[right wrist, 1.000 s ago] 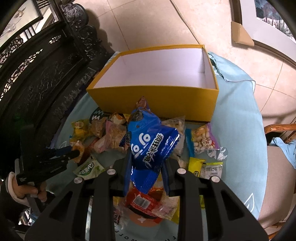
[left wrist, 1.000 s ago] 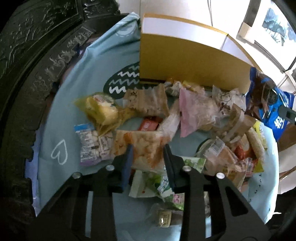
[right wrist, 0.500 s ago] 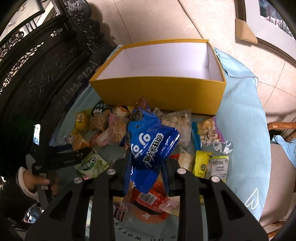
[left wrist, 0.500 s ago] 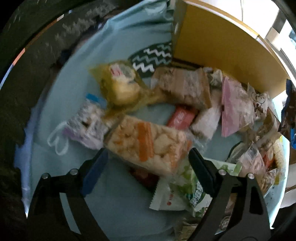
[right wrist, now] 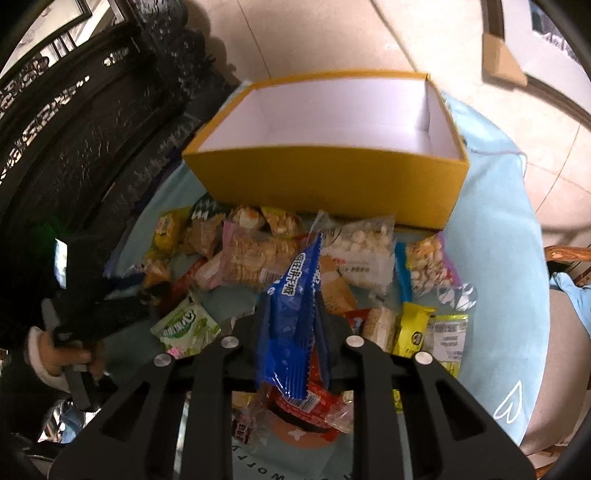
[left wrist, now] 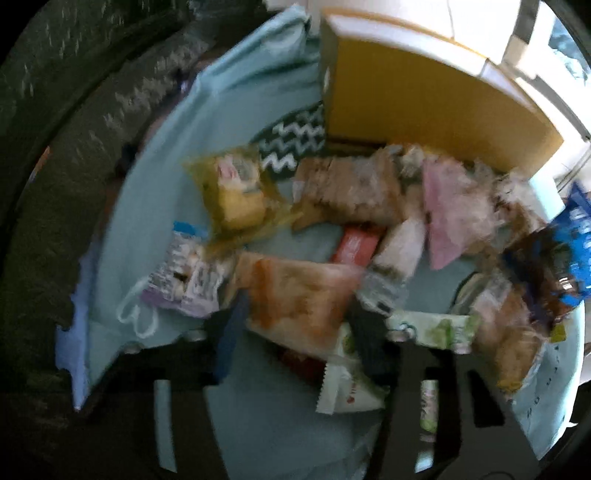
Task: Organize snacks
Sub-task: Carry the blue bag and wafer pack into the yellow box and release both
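Two grips are in play: the right gripper (right wrist: 291, 317) is clamped narrowly on the crinkled blue foil snack bag (right wrist: 291, 314), best lifted clear over the near wall of the open yellow cardboard box (right wrist: 325, 184), while the left gripper (left wrist: 295, 325), jaws just closing, brackets the orange-striped clear cracker packet (left wrist: 299, 299) short of that box. Only the right wrist view shows the box's bare white interior; whether the left pads already press is blurred.

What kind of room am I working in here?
Probably a home living or dining area: a round table under a light blue cloth, carved dark wooden furniture, tiled floor, loose snacks beside a yellow box.
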Available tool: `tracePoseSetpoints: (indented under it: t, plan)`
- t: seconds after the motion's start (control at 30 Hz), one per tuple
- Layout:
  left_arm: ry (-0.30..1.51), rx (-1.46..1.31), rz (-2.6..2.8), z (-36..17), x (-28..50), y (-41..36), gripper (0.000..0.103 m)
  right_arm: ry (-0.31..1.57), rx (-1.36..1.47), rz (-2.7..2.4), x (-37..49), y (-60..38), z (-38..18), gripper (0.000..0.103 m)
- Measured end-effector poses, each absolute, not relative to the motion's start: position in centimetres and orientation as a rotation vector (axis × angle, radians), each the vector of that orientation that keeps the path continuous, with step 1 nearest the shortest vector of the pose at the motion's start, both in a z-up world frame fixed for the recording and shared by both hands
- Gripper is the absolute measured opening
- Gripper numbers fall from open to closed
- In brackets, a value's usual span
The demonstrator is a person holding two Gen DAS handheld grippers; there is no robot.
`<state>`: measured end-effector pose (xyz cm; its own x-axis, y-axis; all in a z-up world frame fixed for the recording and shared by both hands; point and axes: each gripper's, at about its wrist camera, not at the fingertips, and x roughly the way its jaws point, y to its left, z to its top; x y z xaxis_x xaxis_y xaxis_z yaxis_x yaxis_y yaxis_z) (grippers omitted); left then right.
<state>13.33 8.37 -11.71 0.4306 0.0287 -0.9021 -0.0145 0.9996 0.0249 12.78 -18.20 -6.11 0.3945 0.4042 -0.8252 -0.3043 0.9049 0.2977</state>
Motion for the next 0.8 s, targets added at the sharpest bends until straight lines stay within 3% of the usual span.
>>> tracePoseSetpoints:
  t: [0.17,0.23,0.3,0.37,0.43,0.5,0.53,0.57,0.8]
  plan:
    - [1.135,-0.008,0.034,-12.3,14.1,9.1,0.050,1.150,0.123,0.449,13.5,-17.4,-8.5,0.037]
    - [1.129,-0.031,0.042,-12.4,14.4,9.2,0.054,1.213,0.118,0.449,13.8,-16.5,-10.1,0.051]
    - [1.152,-0.027,0.047,-13.2,15.0,9.3,0.073,1.224,0.116,0.453,13.7,-15.7,-11.1,0.057]
    - [1.173,-0.018,0.063,-14.4,15.2,9.4,0.077,1.211,0.087,0.438,13.5,-14.9,-11.7,0.050]
    - [1.162,-0.021,0.101,-14.9,15.5,9.9,0.071,1.188,0.056,0.452,13.4,-14.1,-11.9,0.040]
    - [1.149,-0.037,0.112,-14.4,15.4,10.5,0.053,1.152,0.046,0.463,13.2,-13.9,-10.9,0.033]
    - [1.130,-0.017,0.115,-13.7,15.2,10.5,0.049,1.128,0.055,0.461,13.0,-14.2,-10.1,0.033]
    - [1.113,0.013,0.108,-13.1,15.0,10.4,0.036,1.101,0.069,0.460,12.9,-14.8,-9.0,0.033]
    - [1.008,0.041,0.101,-9.0,13.3,9.4,0.032,0.968,0.105,0.440,13.1,-17.7,-3.7,0.033]
